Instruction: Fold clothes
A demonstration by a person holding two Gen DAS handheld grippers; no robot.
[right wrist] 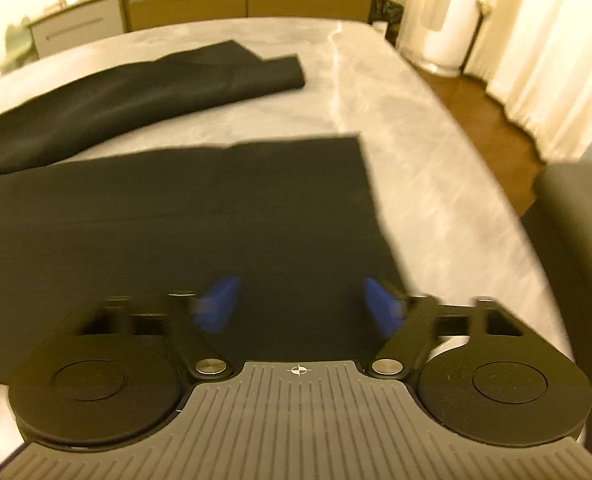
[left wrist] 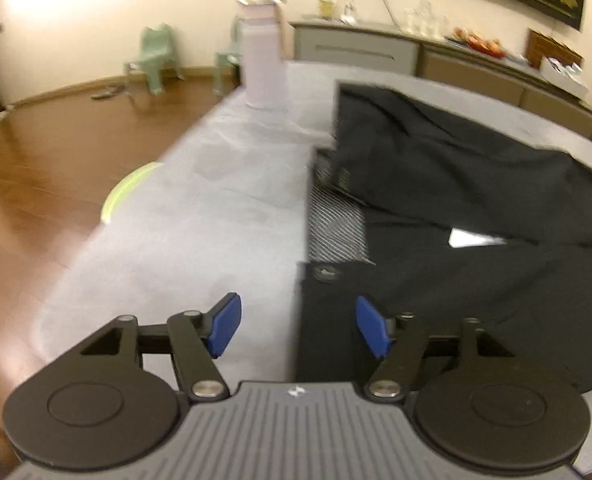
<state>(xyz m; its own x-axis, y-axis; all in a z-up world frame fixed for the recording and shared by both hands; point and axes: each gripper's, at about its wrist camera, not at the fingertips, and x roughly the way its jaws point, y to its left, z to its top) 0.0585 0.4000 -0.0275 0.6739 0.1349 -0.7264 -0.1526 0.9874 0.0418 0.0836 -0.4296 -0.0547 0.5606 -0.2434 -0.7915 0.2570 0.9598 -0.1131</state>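
Black trousers lie spread on a grey covered table. Their waistband corner, with a button and striped lining, faces my left gripper. That gripper hovers over the waistband's left edge, its blue pads wide apart and pressing nothing. In the right wrist view, the near trouser leg ends in a straight hem on the right, and the far leg runs behind it. My right gripper hangs above the near leg's end, blurred, with its pads apart and not pinching the cloth.
A white lidded jug stands at the table's far end. Green small chairs sit on the wooden floor to the left. A sideboard runs behind the table. A dark bulky object crowds the right edge, by curtains.
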